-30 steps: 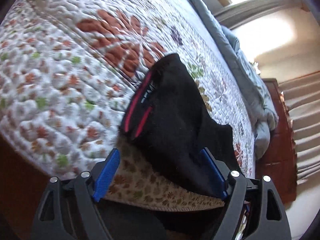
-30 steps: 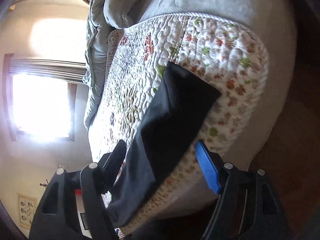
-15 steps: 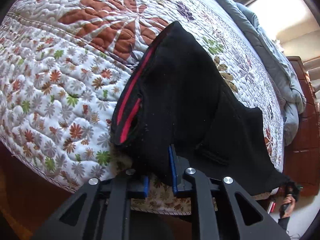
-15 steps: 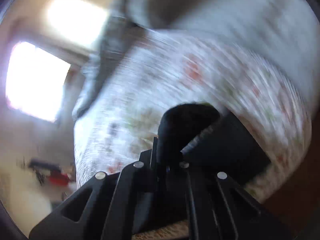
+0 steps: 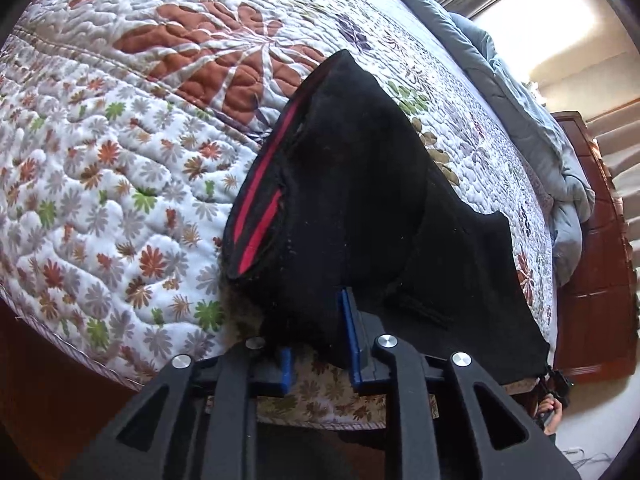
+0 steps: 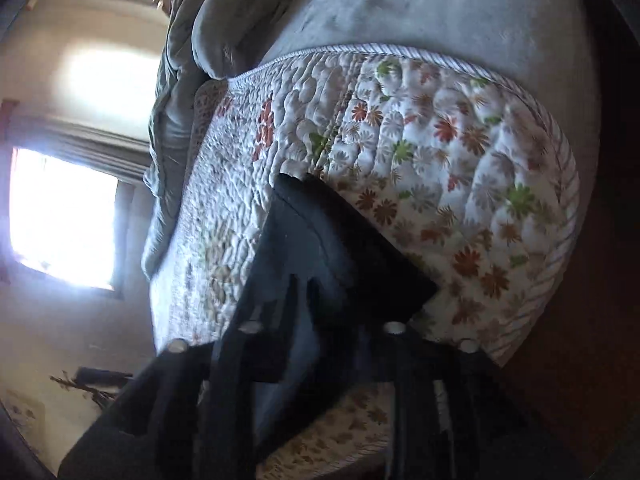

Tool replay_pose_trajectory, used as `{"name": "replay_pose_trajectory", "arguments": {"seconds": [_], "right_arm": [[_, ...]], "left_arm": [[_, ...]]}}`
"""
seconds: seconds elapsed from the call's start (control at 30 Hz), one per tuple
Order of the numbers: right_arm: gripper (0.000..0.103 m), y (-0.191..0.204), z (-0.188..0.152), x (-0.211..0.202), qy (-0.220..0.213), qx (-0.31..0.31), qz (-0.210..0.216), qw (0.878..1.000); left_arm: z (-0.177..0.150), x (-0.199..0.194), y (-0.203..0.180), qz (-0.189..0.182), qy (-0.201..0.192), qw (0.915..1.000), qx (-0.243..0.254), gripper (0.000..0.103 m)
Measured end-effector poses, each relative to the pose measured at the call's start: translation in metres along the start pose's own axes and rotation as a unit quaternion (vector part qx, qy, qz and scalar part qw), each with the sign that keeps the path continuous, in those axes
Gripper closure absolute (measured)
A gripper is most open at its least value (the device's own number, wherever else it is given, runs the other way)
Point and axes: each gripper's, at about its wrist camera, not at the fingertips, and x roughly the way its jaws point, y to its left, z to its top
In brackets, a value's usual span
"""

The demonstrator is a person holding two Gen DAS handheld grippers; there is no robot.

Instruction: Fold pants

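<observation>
pants (image 5: 360,208): black, red-striped waistband, lying on quilted bed (image 5: 120,140) near its edge
long axis: runs away from both tongs, up the bed
left tongs (image 5: 316,344): narrow, pinching near edge of pants
right tongs (image 6: 304,320): blurred, seemingly clamped on dark cloth
nearer: both at near edge; likely lift and fold forward

Floral quilt (image 5: 132,184) on bed — bright window (image 6: 60,216) behind.

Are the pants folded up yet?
Not neatly. The pants lie bunched on the quilt, waistband gaping, and both grippers pinch the near edge.
</observation>
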Motion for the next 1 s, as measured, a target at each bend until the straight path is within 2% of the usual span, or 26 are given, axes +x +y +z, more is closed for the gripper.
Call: {"name": "replay_pose_trajectory", "arguments": {"seconds": [0.03, 0.07, 0.17, 0.2, 0.23, 0.27, 0.37, 0.47, 0.57, 0.63, 0.7, 0.73, 0.8, 0.83, 0.87, 0.9, 0.97, 1.0], "right_arm": [[0.060, -0.001, -0.001, -0.003, -0.001, 0.009, 0.008, 1.000], [0.057, -0.003, -0.005, -0.005, -0.001, 0.013, 0.014, 1.000], [0.055, -0.007, -0.009, -0.011, 0.008, 0.029, 0.033, 0.999], [0.068, -0.008, -0.012, -0.014, 0.011, 0.028, 0.033, 0.999], [0.089, -0.006, -0.013, -0.014, 0.016, 0.021, 0.024, 0.999], [0.098, -0.006, -0.016, -0.018, 0.019, 0.016, 0.015, 1.000], [0.098, 0.000, -0.020, -0.016, 0.011, 0.001, -0.011, 1.000], [0.098, -0.010, -0.021, -0.001, 0.025, 0.004, -0.045, 0.999], [0.092, -0.010, -0.023, -0.001, 0.027, 0.001, -0.036, 0.999], [0.070, -0.002, -0.024, -0.009, 0.027, -0.013, -0.038, 0.999], [0.066, 0.014, -0.025, -0.023, 0.009, -0.041, -0.072, 0.997], [0.067, 0.025, -0.028, -0.037, -0.012, -0.066, -0.118, 0.991], [0.067, 0.046, -0.035, -0.060, -0.049, -0.097, -0.157, 0.982], [0.068, 0.057, -0.040, -0.069, -0.065, -0.115, -0.166, 0.977], [0.068, 0.080, -0.047, -0.073, -0.079, -0.160, -0.161, 0.971], [0.068, 0.100, -0.055, -0.072, -0.075, -0.200, -0.144, 0.966], [0.068, 0.152, -0.079, -0.042, -0.013, -0.296, -0.081, 0.952], [0.067, 0.183, -0.102, -0.011, 0.057, -0.355, -0.035, 0.932]], "left_arm": [[-0.001, 0.000, 0.001, 0.000, 0.000, 1.0000, -0.001, 0.080], [-0.002, -0.002, 0.004, -0.001, 0.000, 1.0000, -0.002, 0.079], [-0.004, -0.005, 0.007, -0.001, -0.001, 1.0000, -0.003, 0.079], [-0.004, -0.006, 0.008, 0.002, -0.001, 1.0000, -0.001, 0.079], [-0.005, -0.006, 0.008, 0.003, -0.001, 1.0000, 0.000, 0.079], [-0.004, -0.006, 0.007, 0.005, 0.000, 1.0000, 0.001, 0.079], [-0.002, -0.003, 0.002, 0.013, 0.004, 0.9999, 0.002, 0.080], [0.002, 0.003, 0.004, 0.014, 0.015, 0.9997, -0.012, 0.081], [0.004, 0.003, 0.001, 0.013, 0.016, 0.9997, -0.008, 0.081], [0.004, -0.001, -0.003, 0.012, 0.011, 0.9998, 0.006, 0.081], [0.001, -0.009, -0.008, 0.015, 0.000, 0.9996, 0.022, 0.078], [-0.001, -0.013, -0.010, 0.016, -0.008, 0.9994, 0.028, 0.076], [-0.005, -0.022, -0.013, 0.012, -0.025, 0.9991, 0.031, 0.066], [-0.007, -0.026, -0.013, 0.009, -0.034, 0.9990, 0.029, 0.059], [-0.009, -0.029, -0.013, 0.008, -0.044, 0.9986, 0.027, 0.055], [-0.011, -0.030, -0.013, 0.007, -0.054, 0.9982, 0.026, 0.053], [-0.012, -0.030, -0.009, 0.005, -0.067, 0.9976, 0.016, 0.049], [-0.012, -0.027, -0.008, 0.000, -0.072, 0.9974, 0.010, 0.049]]}}
